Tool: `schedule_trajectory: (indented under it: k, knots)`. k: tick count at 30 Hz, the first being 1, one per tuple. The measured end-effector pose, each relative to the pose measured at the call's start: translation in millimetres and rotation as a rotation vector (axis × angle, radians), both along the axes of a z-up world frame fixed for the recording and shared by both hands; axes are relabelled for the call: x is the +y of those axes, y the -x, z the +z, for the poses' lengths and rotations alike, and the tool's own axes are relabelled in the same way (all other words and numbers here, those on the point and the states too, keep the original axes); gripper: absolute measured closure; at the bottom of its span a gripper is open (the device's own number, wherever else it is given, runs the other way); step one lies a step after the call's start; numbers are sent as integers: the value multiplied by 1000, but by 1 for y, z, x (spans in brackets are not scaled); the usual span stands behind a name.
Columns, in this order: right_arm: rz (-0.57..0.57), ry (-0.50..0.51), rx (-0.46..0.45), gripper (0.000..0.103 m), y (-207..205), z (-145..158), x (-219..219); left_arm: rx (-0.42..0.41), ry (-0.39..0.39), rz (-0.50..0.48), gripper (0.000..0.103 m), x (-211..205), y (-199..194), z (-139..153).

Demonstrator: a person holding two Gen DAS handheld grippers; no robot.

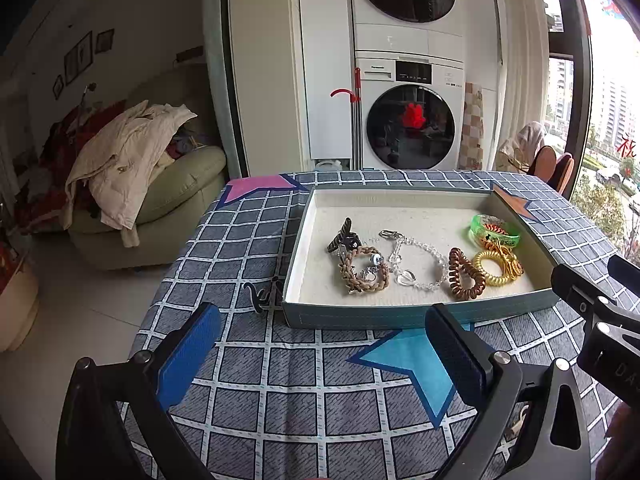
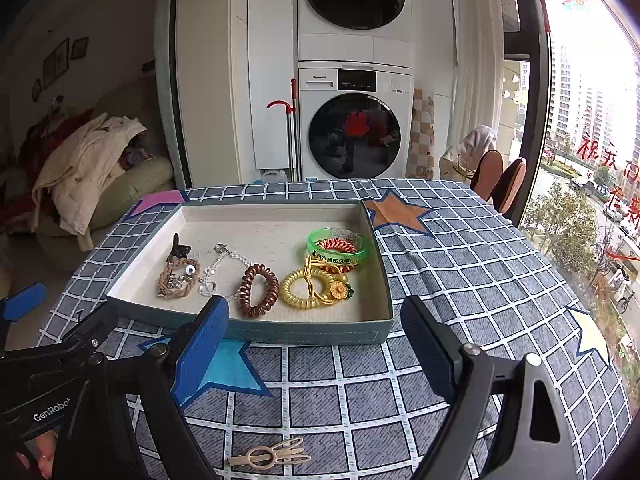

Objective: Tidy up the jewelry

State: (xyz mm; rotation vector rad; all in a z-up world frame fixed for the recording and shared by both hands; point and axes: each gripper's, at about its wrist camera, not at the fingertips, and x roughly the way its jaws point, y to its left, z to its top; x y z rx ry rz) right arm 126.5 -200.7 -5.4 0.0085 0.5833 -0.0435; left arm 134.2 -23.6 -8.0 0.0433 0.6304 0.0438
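Note:
A shallow teal box with a white lining sits on the checked tablecloth. In it lie a dark hair clip, a braided brown bracelet, a clear bead bracelet, a brown coil hair tie, a yellow coil tie and a green bangle. A beige hair clip lies on the cloth near my right gripper. My left gripper and right gripper are both open and empty, in front of the box.
The table has star patches on its cloth. A sofa with clothes stands to the left, stacked washer and dryer behind, chairs and a window at the right. The right gripper's body shows in the left view.

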Motion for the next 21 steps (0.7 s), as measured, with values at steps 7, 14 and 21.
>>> schedule_trajectory:
  k: [7, 14, 21]
  knots:
    - [0, -1, 0, 13, 0, 0, 0, 5, 4, 4, 0, 1, 0, -1]
    - [0, 0, 0, 13, 0, 0, 0, 6, 6, 3, 0, 2, 0, -1]
    - [0, -1, 1, 13, 0, 0, 1, 7, 5, 5, 0, 2, 0, -1]
